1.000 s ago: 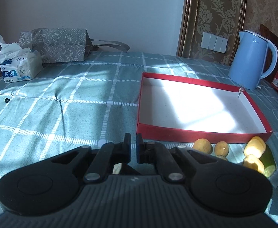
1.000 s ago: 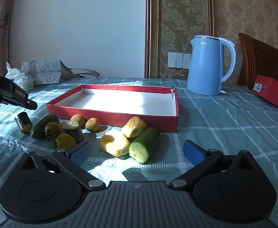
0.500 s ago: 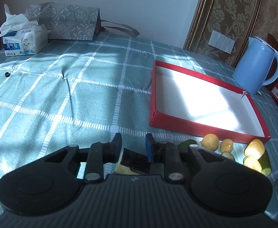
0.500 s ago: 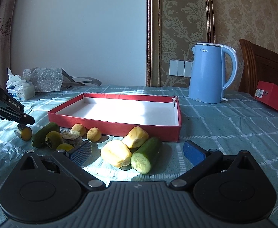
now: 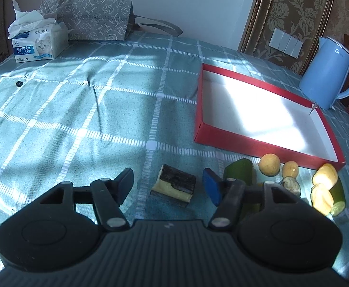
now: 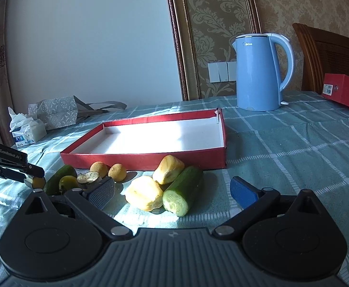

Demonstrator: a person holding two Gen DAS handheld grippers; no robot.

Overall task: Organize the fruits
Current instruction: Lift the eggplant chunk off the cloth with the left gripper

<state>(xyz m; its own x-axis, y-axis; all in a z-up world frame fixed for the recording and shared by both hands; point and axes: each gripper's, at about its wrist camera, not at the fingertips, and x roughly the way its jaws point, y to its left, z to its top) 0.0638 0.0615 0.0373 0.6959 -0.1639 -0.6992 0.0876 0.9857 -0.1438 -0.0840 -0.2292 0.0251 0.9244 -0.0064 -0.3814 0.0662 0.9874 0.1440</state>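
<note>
Lying on its side on the checked cloth of the bench (image 5: 83, 110), a dark-skinned, yellow-fleshed fruit chunk (image 5: 173, 185) sits between the spread jaws of the left gripper (image 5: 168, 186), touching neither finger. Just right of it lie a green fruit (image 5: 238, 171), two small round yellow fruits (image 5: 270, 165) and a cut slice (image 5: 290, 184). The red tray (image 5: 199, 110) stands beyond them, with the blue kettle (image 5: 327, 76) behind. The right gripper (image 6: 173, 192) hovers low with its jaws wide apart, holding nothing; ahead of it two peeled yellow pieces (image 6: 144, 196) rest against a cut cucumber (image 6: 182, 193), close to the tray's front wall. A tissue box (image 5: 38, 45) and a patterned bag (image 5: 88, 19) stand at the far edge.
</note>
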